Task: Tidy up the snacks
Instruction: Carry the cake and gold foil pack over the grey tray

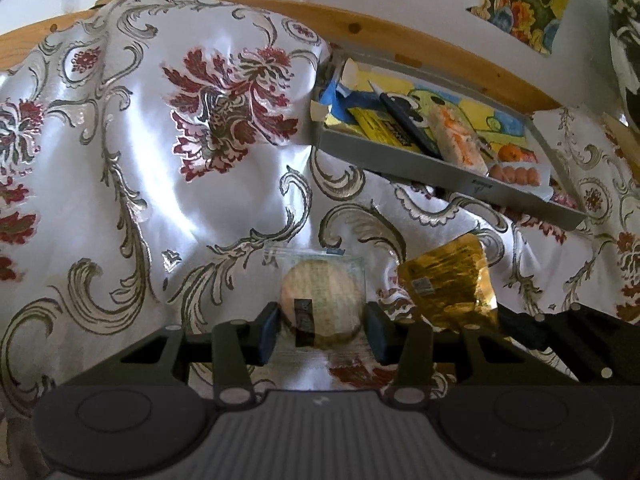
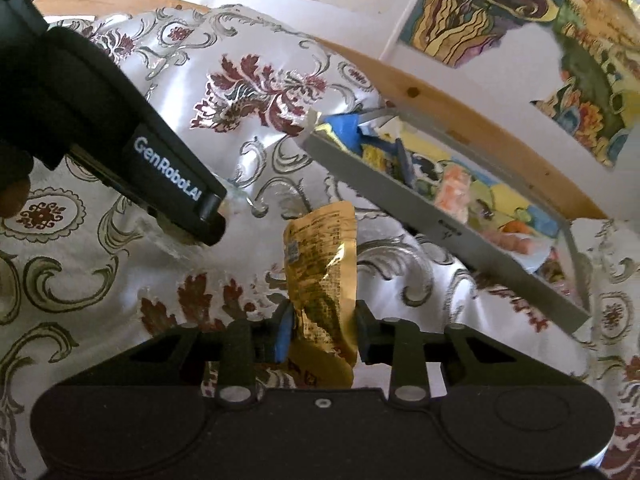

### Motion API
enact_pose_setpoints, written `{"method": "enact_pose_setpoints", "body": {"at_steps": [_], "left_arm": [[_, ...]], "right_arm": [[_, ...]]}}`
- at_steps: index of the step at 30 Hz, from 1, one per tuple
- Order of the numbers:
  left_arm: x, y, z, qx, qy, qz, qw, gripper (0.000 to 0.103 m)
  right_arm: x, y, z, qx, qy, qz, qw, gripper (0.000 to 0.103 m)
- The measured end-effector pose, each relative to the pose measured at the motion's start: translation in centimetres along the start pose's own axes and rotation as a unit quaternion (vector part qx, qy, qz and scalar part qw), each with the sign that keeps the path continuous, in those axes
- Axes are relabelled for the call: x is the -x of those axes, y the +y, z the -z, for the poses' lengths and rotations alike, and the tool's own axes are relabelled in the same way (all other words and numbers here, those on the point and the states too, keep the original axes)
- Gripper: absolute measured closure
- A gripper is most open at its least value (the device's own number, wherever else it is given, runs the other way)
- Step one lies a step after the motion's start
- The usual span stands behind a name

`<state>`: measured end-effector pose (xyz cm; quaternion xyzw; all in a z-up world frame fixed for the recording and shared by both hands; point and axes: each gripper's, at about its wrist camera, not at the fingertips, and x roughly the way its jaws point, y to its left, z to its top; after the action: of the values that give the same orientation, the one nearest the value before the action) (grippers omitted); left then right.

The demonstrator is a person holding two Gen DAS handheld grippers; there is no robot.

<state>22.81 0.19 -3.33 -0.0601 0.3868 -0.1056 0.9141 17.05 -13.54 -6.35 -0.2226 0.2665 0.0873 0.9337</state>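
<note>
A round pale biscuit in a clear wrapper [image 1: 320,300] lies on the floral tablecloth [image 1: 140,140]. My left gripper [image 1: 322,332] is shut on it, one finger against each side. In the right wrist view that gripper [image 2: 208,220] reaches down from the left, with the clear wrapper [image 2: 172,244] under its tip. My right gripper [image 2: 322,332] is shut on a crumpled gold foil packet [image 2: 320,264], which stands up on end. The same gold packet [image 1: 448,284] shows just right of the biscuit in the left wrist view, with the right gripper's dark body [image 1: 560,328] beside it.
A grey tray [image 1: 440,168] stands at the back right by the wooden table edge [image 1: 400,32], holding blue, yellow and orange-white packets. The same tray [image 2: 400,208] is just beyond the gold packet in the right wrist view. Pictures hang on the wall [image 2: 500,20] behind.
</note>
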Motion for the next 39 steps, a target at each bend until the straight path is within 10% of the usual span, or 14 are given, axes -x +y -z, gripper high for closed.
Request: {"method": "enact_pose_setpoints", "body": {"at_steps": [19,39], "left_arm": [[3.0,-2.9,-3.5,-0.023,-0.082,0.018,0.9962,0.054],[-6.7,-11.5,-14.5,-0.057,-0.102,0.011,0.9931,0.054]], "right_arm": [[5.3,-6.5,-2.8,-0.034,-0.083,0.060,0.994,0.070],[-4.1,-20.9,-2.8,-0.178,-0.095,0.121,0.972,0.070]]}}
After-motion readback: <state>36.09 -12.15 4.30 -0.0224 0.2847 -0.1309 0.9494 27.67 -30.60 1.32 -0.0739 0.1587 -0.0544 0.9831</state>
